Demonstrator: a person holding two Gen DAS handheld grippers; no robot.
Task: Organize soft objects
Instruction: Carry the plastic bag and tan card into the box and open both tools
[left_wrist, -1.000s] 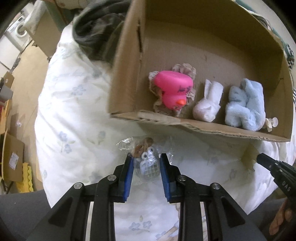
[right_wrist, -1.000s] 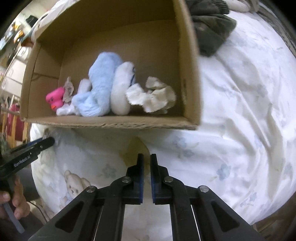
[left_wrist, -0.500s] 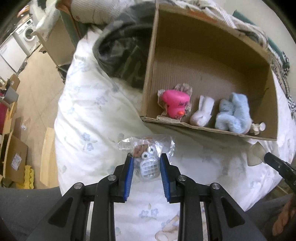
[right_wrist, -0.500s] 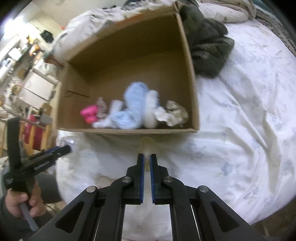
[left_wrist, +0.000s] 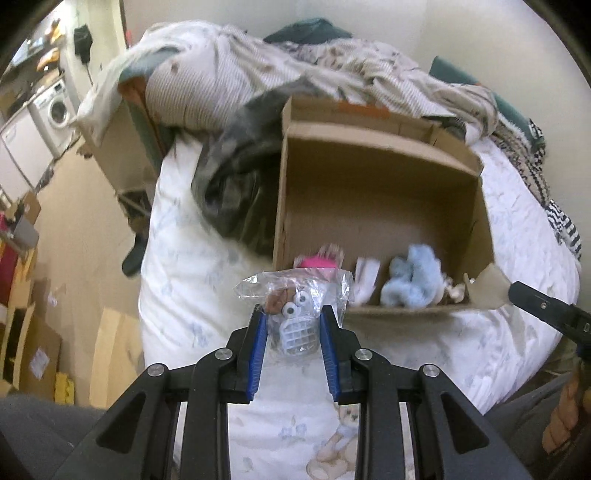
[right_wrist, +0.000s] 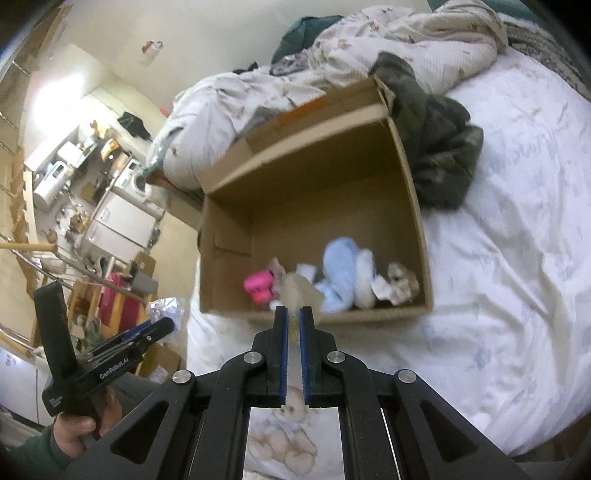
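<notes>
Bed (right_wrist: 498, 229): covered by a white sheet with a pale floral print and a teddy-bear motif; rumpled bedding is heaped at its far end.

Cardboard box (right_wrist: 410, 206): open-topped, resting on the bed; a dark garment (right_wrist: 439, 147) lies against its outer wall.

Box contents, in 1 row along the near wall: a pink toy (right_wrist: 258, 286), a small white plush (left_wrist: 365, 277), a light-blue plush (right_wrist: 341, 273) and a crumpled beige item (right_wrist: 397, 284) at the end.

Left hand-held gripper (left_wrist: 293, 328): clamped on a clear plastic bag (left_wrist: 295, 291) that contains a small toy with googly eyes. The bag is pinched between the 2 blue pads, and its top flares above the fingertips, held in the air just in front of the box's near wall.

Right hand-held gripper (right_wrist: 291, 314): jaws drawn together on a thin, pale beige soft piece (left_wrist: 487, 286), which protrudes beyond the fingertips in front of the box's near edge.

Person's hand (right_wrist: 79, 424): wraps the handle of the left hand-held gripper, at the lower left of the right wrist view.
</notes>
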